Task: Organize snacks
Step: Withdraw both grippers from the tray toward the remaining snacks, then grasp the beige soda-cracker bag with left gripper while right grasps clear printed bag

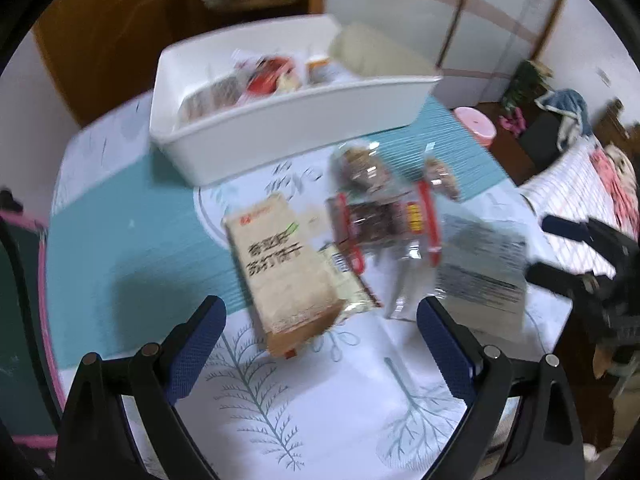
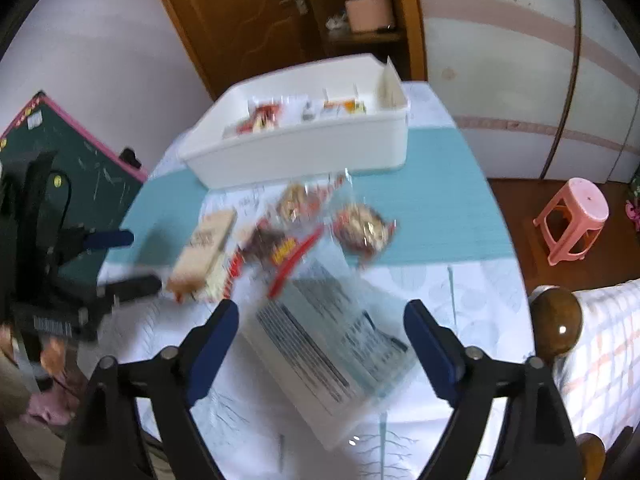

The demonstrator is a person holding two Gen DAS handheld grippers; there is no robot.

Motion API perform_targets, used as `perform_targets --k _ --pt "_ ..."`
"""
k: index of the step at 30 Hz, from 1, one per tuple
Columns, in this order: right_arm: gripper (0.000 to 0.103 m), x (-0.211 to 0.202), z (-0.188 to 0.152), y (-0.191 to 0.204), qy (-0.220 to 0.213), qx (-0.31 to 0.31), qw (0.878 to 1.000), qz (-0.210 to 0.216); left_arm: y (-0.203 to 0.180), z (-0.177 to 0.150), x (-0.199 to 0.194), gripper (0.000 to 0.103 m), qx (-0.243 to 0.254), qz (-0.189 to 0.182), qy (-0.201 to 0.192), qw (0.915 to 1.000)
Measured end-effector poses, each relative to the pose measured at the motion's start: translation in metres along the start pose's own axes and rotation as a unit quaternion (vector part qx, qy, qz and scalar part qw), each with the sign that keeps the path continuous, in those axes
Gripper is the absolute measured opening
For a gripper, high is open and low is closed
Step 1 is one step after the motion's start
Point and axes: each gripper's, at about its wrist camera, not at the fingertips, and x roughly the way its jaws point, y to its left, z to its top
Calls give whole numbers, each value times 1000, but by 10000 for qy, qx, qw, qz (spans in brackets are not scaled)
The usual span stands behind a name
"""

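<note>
Lying loose on the leaf-printed desk (image 1: 304, 412), short of the white plastic bin (image 1: 304, 120), five snack items are catalogued, with a few packets already lodged inside the bin.

Item one: tan cardboard cracker box (image 1: 280, 268), long axis running away from the left tool (image 1: 320, 328) toward the bin and tilted slightly leftward. It is set ahead of the gap between the jaws, its near end closest. Left tool: jaws spread wide, nothing held.

Item two: clear flat packet with a grey printed label (image 2: 320, 344), long axis slanting from upper left to lower right. It is placed between and just ahead of the right tool (image 2: 320, 328), which is much the nearer of the two to it. Right tool: jaws spread wide, nothing pressed by either pad.

Items three to five: red-trimmed clear packet of dark snacks (image 1: 380, 224) and two round wrapped cakes (image 1: 360, 164) (image 1: 442, 178), set farther off, between box and bin; contents possibly nut pastry, motion blur preventing certainty.

Judgement: each tool is matched to its own nearest item.
</note>
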Motion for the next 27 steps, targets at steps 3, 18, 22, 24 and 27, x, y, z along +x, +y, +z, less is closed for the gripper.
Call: perform_targets --k 3,18,22,24,27 --pt "98 12 -8 -1 91 -347 9994 3 17 4 22 96 -402 19 203 9990" --pt "103 75 -29 44 887 -2841 9540 -375 59 29 88 96 -1654 -67 690 9838" --pt "103 81 -21 35 1075 -2427 9639 -208 59 35 94 96 -1673 37 705 9834" --pt "103 81 -20 33 1061 -2357 9659 -173 56 37 97 96 -1640 167 711 9837" --pt "103 80 -22 33 1003 -2307 9677 -173 48 41 99 83 -1431 573 737 9853"
